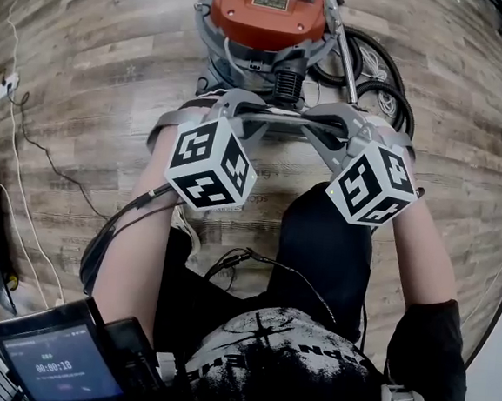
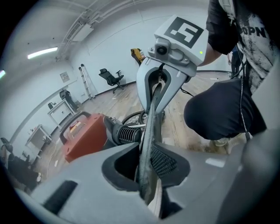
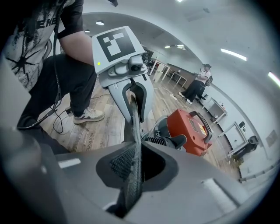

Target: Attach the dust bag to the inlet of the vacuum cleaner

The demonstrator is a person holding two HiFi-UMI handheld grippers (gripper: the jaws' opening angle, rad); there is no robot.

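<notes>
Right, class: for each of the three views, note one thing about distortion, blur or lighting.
Head view: fisheye bends the floorboards toward the edges. Left gripper view: dark round vignette, and the ceiling light glares. Right gripper view: same vignette, room lines bow, the vacuum cleaner looks clear.

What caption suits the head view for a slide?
Left gripper and right gripper hold the dust bag between them, near the orange vacuum.

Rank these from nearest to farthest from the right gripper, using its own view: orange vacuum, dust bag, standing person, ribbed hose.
1. Dust bag: clamped in the right gripper.
2. Ribbed hose: just beyond, slightly right.
3. Orange vacuum: behind the hose, right.
4. Standing person: far back, upper right.
</notes>
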